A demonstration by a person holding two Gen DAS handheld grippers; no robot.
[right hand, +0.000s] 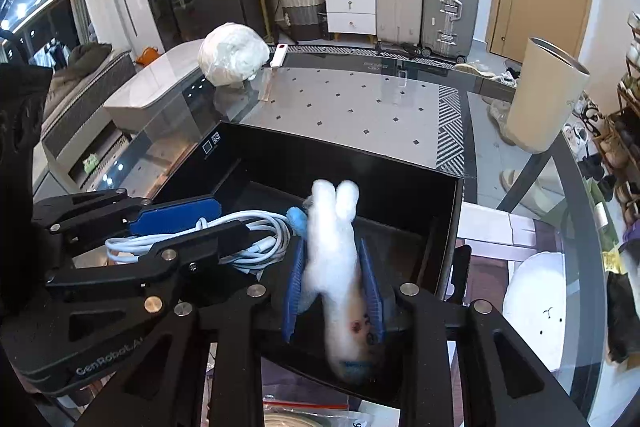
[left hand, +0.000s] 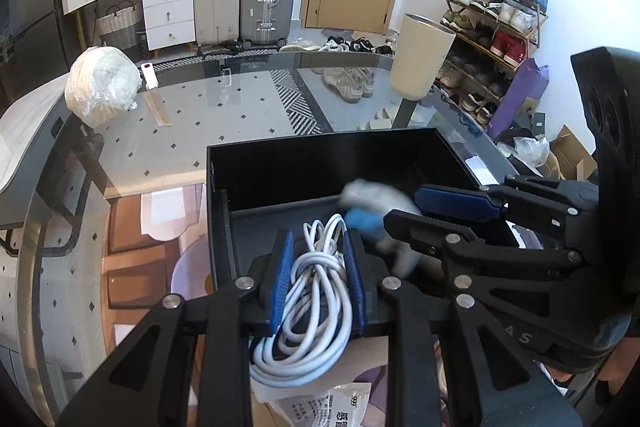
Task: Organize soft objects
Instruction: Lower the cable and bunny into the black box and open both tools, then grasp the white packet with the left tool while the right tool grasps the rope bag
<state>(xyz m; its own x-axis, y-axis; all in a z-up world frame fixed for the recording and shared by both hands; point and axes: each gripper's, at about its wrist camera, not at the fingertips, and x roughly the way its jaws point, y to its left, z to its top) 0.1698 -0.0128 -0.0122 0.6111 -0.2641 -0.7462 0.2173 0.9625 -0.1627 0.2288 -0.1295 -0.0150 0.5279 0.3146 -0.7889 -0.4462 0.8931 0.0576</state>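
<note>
Your left gripper (left hand: 318, 267) was clamped on a coiled white cable (left hand: 316, 291), its smooth rubbery loops bunched between the ribbed blue pads (left hand: 282, 279) and spilling out below them. Your right gripper (right hand: 334, 291) was closed around a white plush toy (right hand: 334, 251), fuzzy and soft-edged, held head down with two rounded limbs pointing up and a blue fluffy tuft beside them; its face was blurred, so you could make out only a reddish spot and some blue trim. Both loads hung over the open black box (left hand: 320, 159), a rigid matte rectangle with straight walls, which sat on the glossy glass table (left hand: 224, 103). In the left wrist view the toy showed only as a blur just beside the cable. Farther back on the glass stood a smooth cream cylinder (left hand: 420, 55) and a crinkled white plastic bundle (left hand: 102, 87).
</note>
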